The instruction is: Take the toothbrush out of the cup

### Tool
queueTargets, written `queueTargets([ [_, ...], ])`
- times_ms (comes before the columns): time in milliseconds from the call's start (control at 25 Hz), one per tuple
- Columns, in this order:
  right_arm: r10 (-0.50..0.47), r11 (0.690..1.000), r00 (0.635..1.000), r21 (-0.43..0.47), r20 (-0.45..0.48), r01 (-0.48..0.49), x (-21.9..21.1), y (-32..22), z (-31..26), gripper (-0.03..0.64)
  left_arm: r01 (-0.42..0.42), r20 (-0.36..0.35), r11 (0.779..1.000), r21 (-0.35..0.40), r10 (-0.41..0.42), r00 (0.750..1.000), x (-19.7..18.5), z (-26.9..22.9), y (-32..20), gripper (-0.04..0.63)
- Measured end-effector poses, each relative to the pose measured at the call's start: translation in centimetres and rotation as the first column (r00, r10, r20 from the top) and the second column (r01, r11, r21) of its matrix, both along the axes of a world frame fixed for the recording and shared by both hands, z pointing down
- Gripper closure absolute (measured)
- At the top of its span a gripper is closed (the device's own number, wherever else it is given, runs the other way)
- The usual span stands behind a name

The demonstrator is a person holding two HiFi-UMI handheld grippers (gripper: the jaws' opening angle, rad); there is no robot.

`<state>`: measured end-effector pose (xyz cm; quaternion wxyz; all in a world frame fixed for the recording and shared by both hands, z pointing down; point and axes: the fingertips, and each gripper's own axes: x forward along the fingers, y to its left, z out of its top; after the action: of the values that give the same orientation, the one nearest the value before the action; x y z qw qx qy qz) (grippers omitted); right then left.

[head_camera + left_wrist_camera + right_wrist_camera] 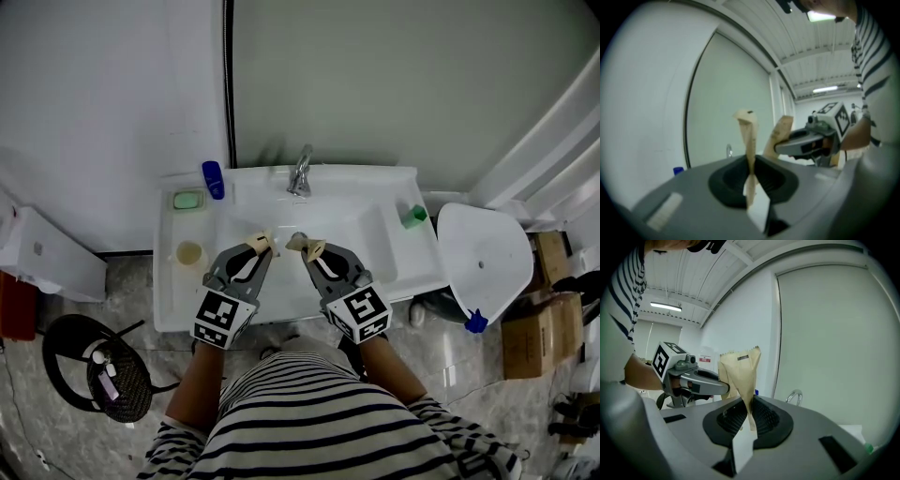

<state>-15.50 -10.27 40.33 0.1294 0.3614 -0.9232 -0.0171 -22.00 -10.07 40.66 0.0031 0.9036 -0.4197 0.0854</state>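
My left gripper and right gripper hover side by side over the basin of a white sink, tips pointing at the faucet. Both have their tan pads pressed together with nothing between them. In the left gripper view my left gripper is shut, and the right gripper sits just to its right. In the right gripper view my right gripper is shut, with the left gripper beside it. A small round beige cup stands on the sink's left ledge. No toothbrush shows in any view.
On the left ledge lie a green soap and a blue bottle; a green item sits on the right ledge. A white lidded unit stands right of the sink. A dark wire basket is on the floor at left.
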Motion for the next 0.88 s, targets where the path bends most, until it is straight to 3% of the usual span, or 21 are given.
queueTargets([
  [880,0.022,1.000,1.000,-0.009,-0.005,-0.022,0.55,-0.81,0.15,0.584,-0.034,0.007,0.999,-0.010,0.034,0.999,0.70,0.24,-1.00,0.554],
])
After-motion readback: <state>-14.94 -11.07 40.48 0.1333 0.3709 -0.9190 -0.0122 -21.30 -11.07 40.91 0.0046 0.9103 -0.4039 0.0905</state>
